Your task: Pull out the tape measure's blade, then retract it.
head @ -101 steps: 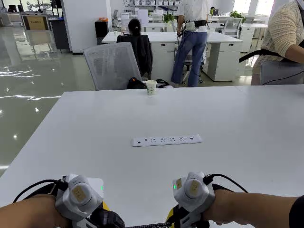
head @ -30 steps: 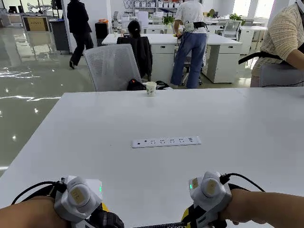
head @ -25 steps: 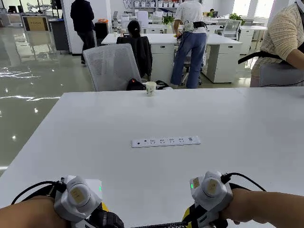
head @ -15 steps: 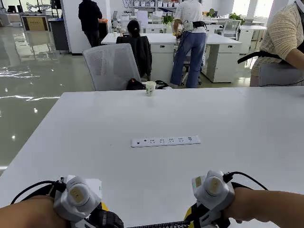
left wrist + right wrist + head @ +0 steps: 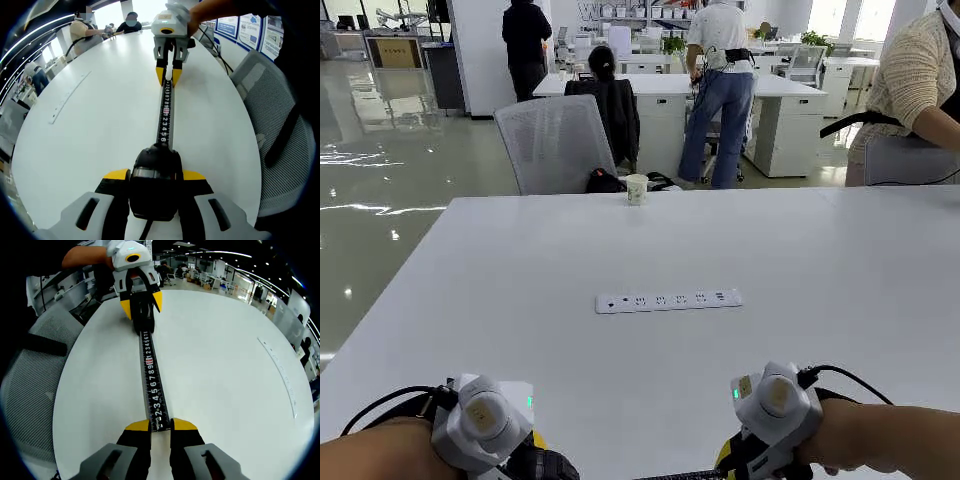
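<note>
Moved: right gripper [image 5: 160, 427], rightward; blade [image 5: 151, 385] longer. It pinches the blade tip; left gripper [image 5: 156, 176] clamps case [image 5: 155, 192]. Retraction pending.

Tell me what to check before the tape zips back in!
1. Left hand-held gripper shut on the case: ok.
2. Right hand-held gripper pinching the blade at its tip: ok.
3. Blade straight, no twist or kink between the two: ok.
4. Nothing on the table along the blade; the power strip lies well away: ok.
5. Blade lock on the case released: cannot tell.
</note>
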`<state>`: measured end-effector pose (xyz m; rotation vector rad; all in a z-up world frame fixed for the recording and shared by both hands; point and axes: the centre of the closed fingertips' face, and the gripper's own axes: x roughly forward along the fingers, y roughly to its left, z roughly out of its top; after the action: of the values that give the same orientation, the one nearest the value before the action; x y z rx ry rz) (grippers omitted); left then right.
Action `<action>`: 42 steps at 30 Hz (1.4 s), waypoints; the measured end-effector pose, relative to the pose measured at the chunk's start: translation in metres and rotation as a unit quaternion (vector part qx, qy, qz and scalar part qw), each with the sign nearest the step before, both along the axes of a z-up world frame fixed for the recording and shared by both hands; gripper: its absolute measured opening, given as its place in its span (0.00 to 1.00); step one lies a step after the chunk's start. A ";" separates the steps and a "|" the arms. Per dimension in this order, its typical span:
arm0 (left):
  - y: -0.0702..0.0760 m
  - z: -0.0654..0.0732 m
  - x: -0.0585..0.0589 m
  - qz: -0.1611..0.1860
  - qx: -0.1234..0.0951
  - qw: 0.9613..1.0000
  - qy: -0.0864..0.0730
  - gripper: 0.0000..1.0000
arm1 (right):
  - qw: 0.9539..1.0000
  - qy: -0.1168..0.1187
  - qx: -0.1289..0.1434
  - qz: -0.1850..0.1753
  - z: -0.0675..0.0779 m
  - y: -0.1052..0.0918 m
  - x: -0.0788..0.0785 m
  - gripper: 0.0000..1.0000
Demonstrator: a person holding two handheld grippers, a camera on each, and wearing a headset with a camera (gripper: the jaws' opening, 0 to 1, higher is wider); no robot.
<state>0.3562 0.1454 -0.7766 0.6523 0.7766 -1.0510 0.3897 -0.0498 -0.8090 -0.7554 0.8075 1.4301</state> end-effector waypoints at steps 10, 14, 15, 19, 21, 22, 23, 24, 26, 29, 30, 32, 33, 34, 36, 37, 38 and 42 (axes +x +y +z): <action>0.000 0.001 0.000 0.001 0.000 1.000 0.000 0.32 | 1.000 0.000 -0.002 0.001 0.001 -0.005 0.001 0.10; 0.000 0.001 0.000 0.000 0.000 1.000 0.000 0.32 | 1.000 0.001 -0.002 -0.002 0.001 -0.008 0.001 0.10; 0.000 0.001 0.000 0.000 0.000 1.000 0.000 0.32 | 1.000 0.001 -0.003 -0.003 0.002 -0.008 0.000 0.10; 0.000 0.000 -0.001 0.001 0.001 1.000 0.001 0.32 | 1.000 0.000 -0.004 -0.001 0.001 -0.011 0.001 0.10; -0.001 0.000 0.000 0.001 0.001 1.000 0.001 0.32 | 1.000 -0.001 -0.006 0.001 0.001 -0.012 0.001 0.10; -0.001 0.000 0.000 0.001 0.001 1.000 0.001 0.32 | 1.000 -0.001 -0.006 0.001 0.001 -0.012 0.001 0.10; -0.001 0.000 -0.001 0.001 0.001 1.000 0.001 0.32 | 1.000 -0.002 -0.007 0.002 0.001 -0.012 0.002 0.10; -0.001 0.000 0.000 0.001 0.001 1.000 0.000 0.32 | 1.000 -0.002 -0.007 0.002 0.001 -0.012 0.002 0.10; -0.001 0.000 -0.001 0.002 0.000 1.000 0.000 0.32 | 1.000 -0.002 -0.007 0.002 0.001 -0.013 0.002 0.10; -0.001 0.000 0.000 0.002 0.000 1.000 0.000 0.32 | 1.000 -0.001 -0.007 0.002 0.001 -0.013 0.002 0.10; -0.001 0.001 0.000 0.002 0.000 1.000 0.000 0.32 | 1.000 -0.001 -0.007 0.001 0.001 -0.014 0.002 0.10; -0.001 0.000 0.000 0.003 0.000 1.000 0.000 0.32 | 1.000 -0.001 -0.007 0.001 0.001 -0.015 0.002 0.10; -0.001 0.000 -0.001 0.003 0.000 1.000 0.000 0.32 | 1.000 0.000 -0.008 0.000 0.001 -0.015 0.002 0.10; -0.001 0.000 0.000 0.003 0.000 1.000 0.000 0.32 | 1.000 0.000 -0.008 0.000 0.001 -0.015 0.002 0.10; -0.001 0.001 -0.001 0.003 0.000 1.000 -0.001 0.32 | 1.000 0.000 -0.008 0.001 0.001 -0.015 0.002 0.10; -0.002 0.001 0.000 0.003 0.000 1.000 -0.001 0.32 | 1.000 0.000 -0.008 0.000 0.001 -0.015 0.002 0.10; -0.001 0.001 0.000 0.003 0.000 1.000 -0.001 0.32 | 1.000 0.000 -0.009 0.000 0.001 -0.015 0.002 0.10; -0.001 0.001 -0.001 0.004 0.000 1.000 0.000 0.32 | 1.000 -0.001 -0.011 0.001 0.001 -0.018 0.002 0.10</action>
<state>0.3549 0.1443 -0.7760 0.6502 0.7782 -1.0436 0.3915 -0.0677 -0.8081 -0.7741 0.8229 1.4243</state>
